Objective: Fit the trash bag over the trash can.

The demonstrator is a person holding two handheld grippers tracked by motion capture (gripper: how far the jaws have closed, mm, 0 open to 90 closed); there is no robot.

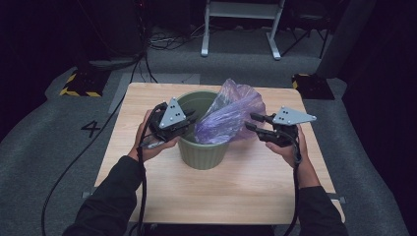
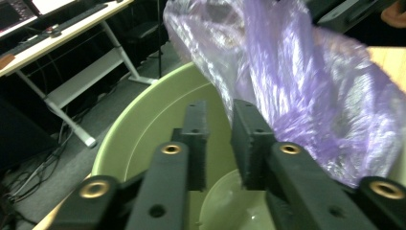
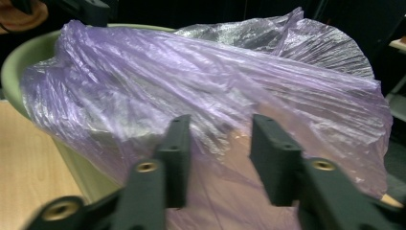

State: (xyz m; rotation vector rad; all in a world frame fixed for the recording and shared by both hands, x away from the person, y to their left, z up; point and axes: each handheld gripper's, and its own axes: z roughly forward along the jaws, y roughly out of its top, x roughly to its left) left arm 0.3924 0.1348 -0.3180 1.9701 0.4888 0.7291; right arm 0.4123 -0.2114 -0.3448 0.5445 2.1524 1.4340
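The crinkled translucent purple plastic bag [image 1: 227,117] spills from the round green plastic bin [image 1: 202,151], between your parted, empty left gripper [image 1: 189,119] (over the rim) and right gripper [image 1: 251,122].

A green bin [image 1: 201,147] stands upright mid-table. A crumpled purple bag [image 1: 227,115] drapes over its right rim, partly inside, spilling out to the right.
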